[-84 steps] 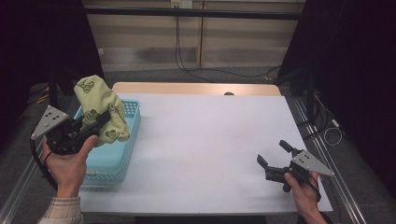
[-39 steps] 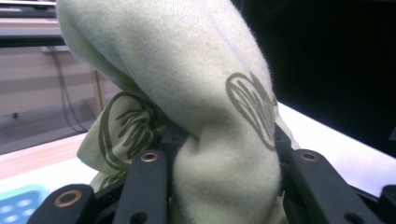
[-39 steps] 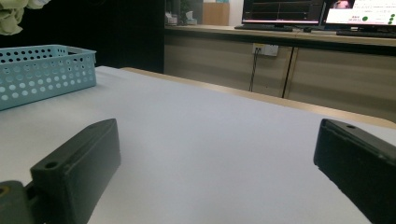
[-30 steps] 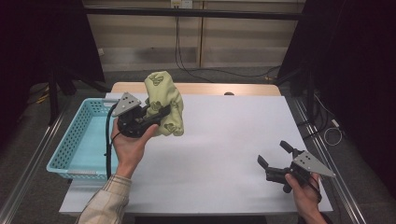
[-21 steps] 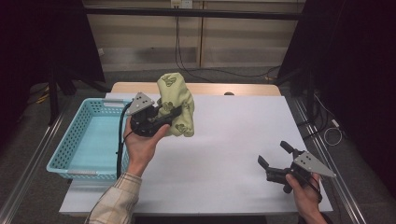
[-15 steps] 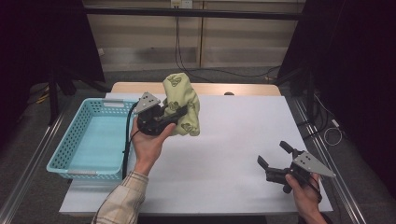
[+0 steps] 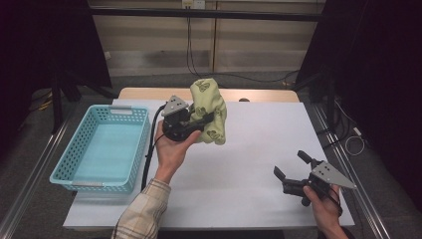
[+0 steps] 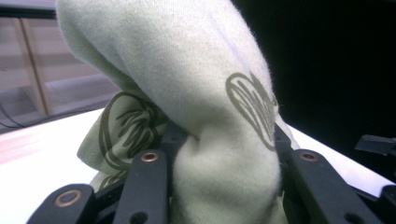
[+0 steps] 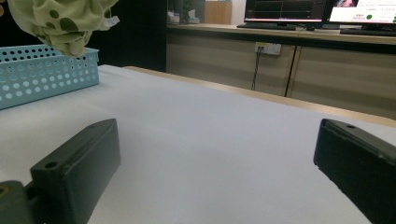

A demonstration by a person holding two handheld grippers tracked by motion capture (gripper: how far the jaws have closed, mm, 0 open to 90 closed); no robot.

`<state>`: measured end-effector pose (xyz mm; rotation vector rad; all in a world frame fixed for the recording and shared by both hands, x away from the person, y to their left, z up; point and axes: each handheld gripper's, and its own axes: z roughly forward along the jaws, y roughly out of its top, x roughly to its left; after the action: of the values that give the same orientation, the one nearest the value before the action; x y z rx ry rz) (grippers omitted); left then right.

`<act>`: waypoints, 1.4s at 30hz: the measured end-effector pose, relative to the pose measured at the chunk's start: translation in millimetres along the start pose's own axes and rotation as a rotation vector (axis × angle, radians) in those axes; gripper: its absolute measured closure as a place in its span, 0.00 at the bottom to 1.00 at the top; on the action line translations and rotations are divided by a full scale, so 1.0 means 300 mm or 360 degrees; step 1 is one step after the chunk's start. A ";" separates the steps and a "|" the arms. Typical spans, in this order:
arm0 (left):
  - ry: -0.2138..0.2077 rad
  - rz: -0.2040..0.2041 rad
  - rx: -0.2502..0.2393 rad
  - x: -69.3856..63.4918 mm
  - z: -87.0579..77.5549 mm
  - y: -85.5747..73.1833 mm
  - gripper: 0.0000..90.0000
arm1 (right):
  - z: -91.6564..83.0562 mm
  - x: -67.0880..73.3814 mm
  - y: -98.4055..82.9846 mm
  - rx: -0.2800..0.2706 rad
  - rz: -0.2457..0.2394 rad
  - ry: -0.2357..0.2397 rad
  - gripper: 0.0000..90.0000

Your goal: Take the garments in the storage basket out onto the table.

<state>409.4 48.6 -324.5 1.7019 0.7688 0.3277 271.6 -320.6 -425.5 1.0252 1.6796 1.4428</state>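
A pale green cloth with dark leaf prints [image 7: 210, 110] hangs bunched above the white table [image 7: 249, 164], near its far middle. My left gripper [image 7: 199, 119] is shut on the cloth, held up in a hand with a plaid sleeve. In the left gripper view the cloth [image 8: 205, 121] bulges between the two black jaws and hides the space past them. My right gripper [image 7: 291, 167] rests near the table's front right corner, open, with nothing between its jaws. In the right gripper view the cloth [image 9: 60, 21] dangles at the top left over the basket [image 9: 44, 72].
A light blue perforated basket [image 7: 102, 147] sits at the table's left edge with nothing visible inside. A wooden strip [image 7: 149, 93] runs along the table's far edge. Metal rails flank the table on both sides. Cabinets and monitors [image 9: 289, 11] stand beyond.
My left gripper has carried the cloth from over the basket rightward, to above the table's far middle. The right gripper has stayed put.
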 end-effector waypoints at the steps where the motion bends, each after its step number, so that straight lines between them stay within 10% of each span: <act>1: -0.0001 0.0003 0.0006 -0.004 0.008 -0.003 0.70 | 0.000 -0.001 0.000 0.0001 0.0003 0.0000 0.00; 42: -0.0040 -0.0006 0.0267 0.012 0.224 -0.176 0.70 | 0.003 0.010 -0.004 0.0030 -0.0010 0.0032 0.00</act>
<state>434.9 5.2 -393.9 1.8580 0.7991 0.2438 270.8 -317.5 -426.8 1.0181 1.7120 1.4405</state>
